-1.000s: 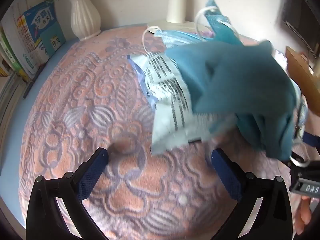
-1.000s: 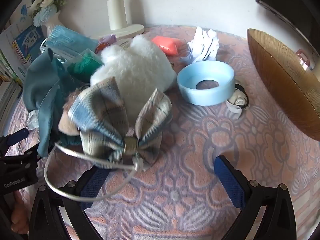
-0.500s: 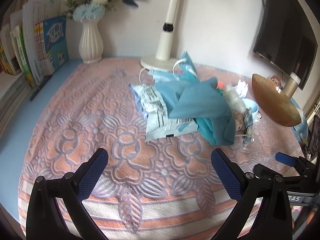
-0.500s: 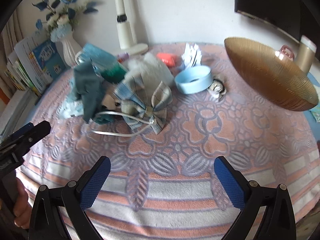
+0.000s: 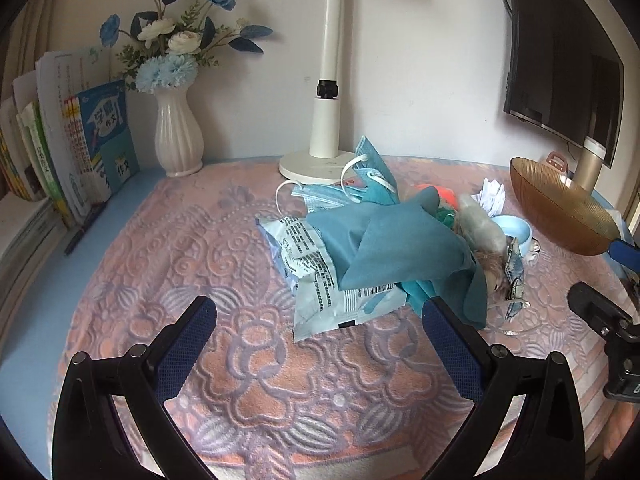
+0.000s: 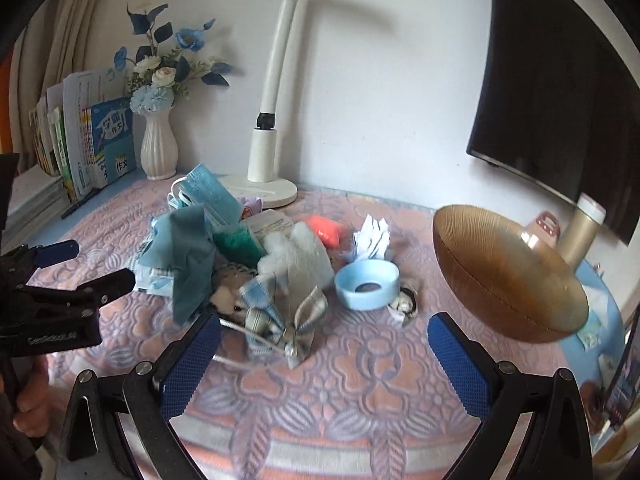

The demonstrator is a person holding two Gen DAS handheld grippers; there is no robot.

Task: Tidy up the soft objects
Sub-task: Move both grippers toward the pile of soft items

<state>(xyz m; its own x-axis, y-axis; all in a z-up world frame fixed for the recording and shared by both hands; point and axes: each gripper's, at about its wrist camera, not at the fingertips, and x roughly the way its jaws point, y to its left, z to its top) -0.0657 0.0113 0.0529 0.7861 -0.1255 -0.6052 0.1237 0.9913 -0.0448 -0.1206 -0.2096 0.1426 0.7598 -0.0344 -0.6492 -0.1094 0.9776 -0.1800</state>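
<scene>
A pile of soft things lies mid-table: a teal cloth (image 5: 400, 248) over a printed plastic packet (image 5: 320, 280), blue face masks (image 5: 360, 184), a white fluffy plush (image 6: 300, 252) and a plaid bow on a headband (image 6: 280, 320). The cloth also shows in the right wrist view (image 6: 188, 256). My left gripper (image 5: 320, 344) is open and empty, held back from the pile's near edge. My right gripper (image 6: 324, 352) is open and empty, just short of the bow.
A brown ribbed bowl (image 6: 504, 272) stands on the right. A blue ring (image 6: 366, 284), crumpled white paper (image 6: 372, 236) and an orange item (image 6: 326, 228) lie behind the pile. A lamp base (image 5: 316, 164), vase (image 5: 176, 136) and books (image 5: 80, 152) line the back left.
Both grippers have pulled back and up from the pile, so the whole table now shows. The cloth and the bow lie released on the pile.
</scene>
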